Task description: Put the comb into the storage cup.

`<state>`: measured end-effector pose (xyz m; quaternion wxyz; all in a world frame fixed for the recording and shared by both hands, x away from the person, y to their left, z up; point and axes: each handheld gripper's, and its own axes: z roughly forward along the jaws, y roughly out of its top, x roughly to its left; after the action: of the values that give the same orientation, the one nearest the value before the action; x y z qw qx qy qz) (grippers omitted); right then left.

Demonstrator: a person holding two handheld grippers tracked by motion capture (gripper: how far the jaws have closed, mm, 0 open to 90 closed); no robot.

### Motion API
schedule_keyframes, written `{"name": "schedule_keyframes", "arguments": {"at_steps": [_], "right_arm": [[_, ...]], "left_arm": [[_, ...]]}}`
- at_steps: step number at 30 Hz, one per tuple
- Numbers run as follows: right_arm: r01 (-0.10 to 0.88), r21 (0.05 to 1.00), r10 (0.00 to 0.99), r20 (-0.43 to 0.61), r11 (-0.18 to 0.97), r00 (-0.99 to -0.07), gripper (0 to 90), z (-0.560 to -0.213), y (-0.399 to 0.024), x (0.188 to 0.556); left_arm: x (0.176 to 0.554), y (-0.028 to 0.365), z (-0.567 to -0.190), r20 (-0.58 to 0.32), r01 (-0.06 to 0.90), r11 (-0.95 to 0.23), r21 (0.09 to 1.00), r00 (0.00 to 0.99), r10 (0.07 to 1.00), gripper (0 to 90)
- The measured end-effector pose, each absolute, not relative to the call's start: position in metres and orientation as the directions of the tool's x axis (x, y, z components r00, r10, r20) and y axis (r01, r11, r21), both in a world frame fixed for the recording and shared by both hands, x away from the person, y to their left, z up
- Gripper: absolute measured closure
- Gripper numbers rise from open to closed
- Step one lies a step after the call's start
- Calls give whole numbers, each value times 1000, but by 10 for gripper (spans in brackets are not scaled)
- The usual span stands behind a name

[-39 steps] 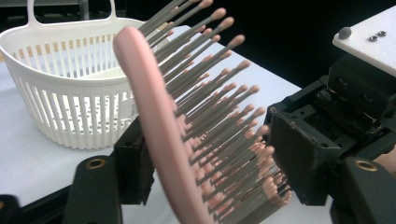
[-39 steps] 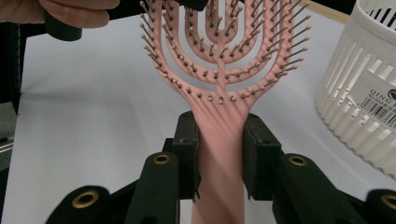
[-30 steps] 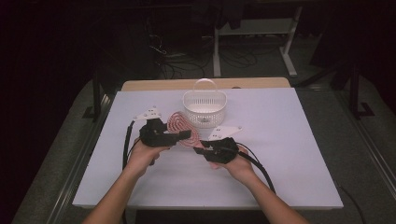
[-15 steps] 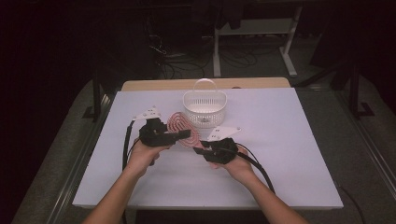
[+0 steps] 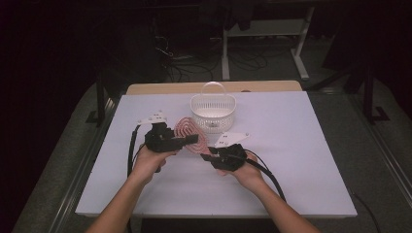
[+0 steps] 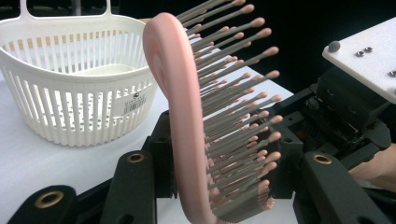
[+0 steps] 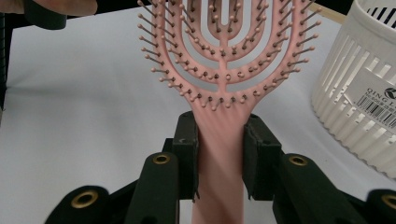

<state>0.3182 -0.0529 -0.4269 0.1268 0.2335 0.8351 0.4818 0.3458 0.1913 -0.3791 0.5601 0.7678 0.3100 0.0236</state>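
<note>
A pink vented hairbrush (image 5: 187, 132) was held just above the white table (image 5: 301, 145), in front of a white slotted basket (image 5: 213, 112) with an upright handle. Its handle was clamped between the pads of the right gripper (image 5: 210, 152) — in the right gripper view the two black jaws were seen pressed against either side of the pink handle (image 7: 219, 154), with the oval head of curved ribs and ball-tipped bristles rising beyond them. The head was taken edge-on between the jaws of the left gripper (image 5: 194, 139); in the left gripper view one pad lay against the smooth pink back (image 6: 180, 140) and the other met the grey bristle tips. These jaws had just been closing on the head, and the brush was pinched between them. The basket was seen just behind the brush in both gripper views, a barcode label on its wall (image 7: 373, 100). Both grippers were held by a person's hands, the forearms entering from the near table edge, black cables trailing back.
</note>
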Motion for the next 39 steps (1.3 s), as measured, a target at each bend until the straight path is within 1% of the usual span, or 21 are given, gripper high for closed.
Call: {"name": "schedule_keyframes", "arguments": {"at_steps": [16, 23, 30, 39], "right_arm": [[266, 861, 508, 10, 434, -861, 687, -428, -51, 318], [265, 863, 506, 13, 430, -862, 686, -428, -50, 318], [268, 867, 507, 21, 421, -862, 678, -428, -51, 319], [277, 876, 509, 42, 395, -860, 610, -426, -54, 319]], "left_arm": [[344, 189, -379, -321, 448, -178, 876, 818, 476, 630], [344, 189, -377, -330, 449, -169, 878, 821, 465, 640], [342, 189, -376, -318, 435, -170, 884, 827, 463, 643], [342, 193, -373, -301, 422, -162, 892, 822, 484, 645]]}}
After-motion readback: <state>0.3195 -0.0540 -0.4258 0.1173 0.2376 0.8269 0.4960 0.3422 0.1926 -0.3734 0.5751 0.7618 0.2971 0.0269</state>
